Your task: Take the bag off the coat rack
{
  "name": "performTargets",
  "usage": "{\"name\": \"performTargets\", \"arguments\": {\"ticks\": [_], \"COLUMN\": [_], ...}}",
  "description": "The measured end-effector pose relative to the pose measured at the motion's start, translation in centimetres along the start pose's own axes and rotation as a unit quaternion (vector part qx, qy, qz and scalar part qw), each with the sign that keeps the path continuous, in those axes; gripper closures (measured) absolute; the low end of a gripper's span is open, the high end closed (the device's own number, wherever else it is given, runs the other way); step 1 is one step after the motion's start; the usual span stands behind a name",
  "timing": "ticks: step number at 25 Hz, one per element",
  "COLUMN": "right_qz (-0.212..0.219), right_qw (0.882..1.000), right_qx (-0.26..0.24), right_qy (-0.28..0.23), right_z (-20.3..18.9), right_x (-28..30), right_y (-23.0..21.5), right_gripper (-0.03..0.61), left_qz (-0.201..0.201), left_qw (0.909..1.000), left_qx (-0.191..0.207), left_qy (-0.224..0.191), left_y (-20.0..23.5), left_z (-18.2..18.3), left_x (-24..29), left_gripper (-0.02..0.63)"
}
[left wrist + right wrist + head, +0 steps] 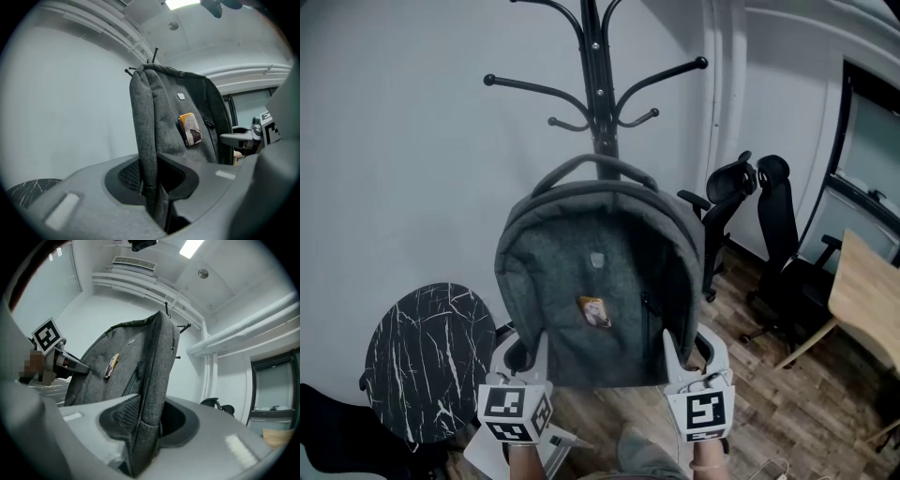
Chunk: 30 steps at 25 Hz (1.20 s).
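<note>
A grey fabric backpack (598,286) with a small orange tag hangs upright in front of the black coat rack (598,94); its top handle sits at the rack's pole. My left gripper (534,352) is shut on the bag's lower left edge, and the fabric (150,187) is pinched between the jaws. My right gripper (675,354) is shut on the lower right edge, where the bag's side (150,427) is clamped between the pads. Both grippers hold the bag from below.
A round black marble-look table (427,361) stands at lower left. Black office chairs (759,234) are to the right of the rack, and a wooden desk (867,300) is at far right. A white wall is behind the rack.
</note>
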State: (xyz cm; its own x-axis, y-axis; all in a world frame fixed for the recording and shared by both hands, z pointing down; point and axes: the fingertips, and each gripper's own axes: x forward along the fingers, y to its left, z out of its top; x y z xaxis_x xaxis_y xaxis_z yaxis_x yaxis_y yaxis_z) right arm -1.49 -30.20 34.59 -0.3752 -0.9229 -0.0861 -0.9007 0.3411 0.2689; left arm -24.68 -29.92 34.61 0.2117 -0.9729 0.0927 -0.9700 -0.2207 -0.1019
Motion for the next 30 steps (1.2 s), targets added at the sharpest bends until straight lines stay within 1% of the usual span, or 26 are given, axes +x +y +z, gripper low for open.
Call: {"name": "performTargets", "arguments": {"ticks": [9, 21, 30], "right_qz": [-0.004, -0.002, 0.003], "right_qw": [1.000, 1.000, 1.000], "right_qx": [0.009, 0.002, -0.002], "right_qy": [-0.003, 0.008, 0.006], "right_z": [1.3, 2.1, 2.8], "right_x": [-4.3, -10.0, -13.1], "right_y": [1.8, 3.5, 3.3], "right_gripper": [0.465, 0.465, 0.465], "left_qz": [-0.002, -0.007, -0.002], "left_qw": [1.0000, 0.9999, 0.9997], "left_qx": [0.005, -0.009, -0.014], "left_qy": [-0.005, -0.008, -0.019], "left_y": [-0.7, -2.4, -4.3], "left_z": [0.1, -0.8, -0.6], "left_x": [-5.0, -10.7, -13.4], "left_gripper": [0.543, 0.543, 0.543]}}
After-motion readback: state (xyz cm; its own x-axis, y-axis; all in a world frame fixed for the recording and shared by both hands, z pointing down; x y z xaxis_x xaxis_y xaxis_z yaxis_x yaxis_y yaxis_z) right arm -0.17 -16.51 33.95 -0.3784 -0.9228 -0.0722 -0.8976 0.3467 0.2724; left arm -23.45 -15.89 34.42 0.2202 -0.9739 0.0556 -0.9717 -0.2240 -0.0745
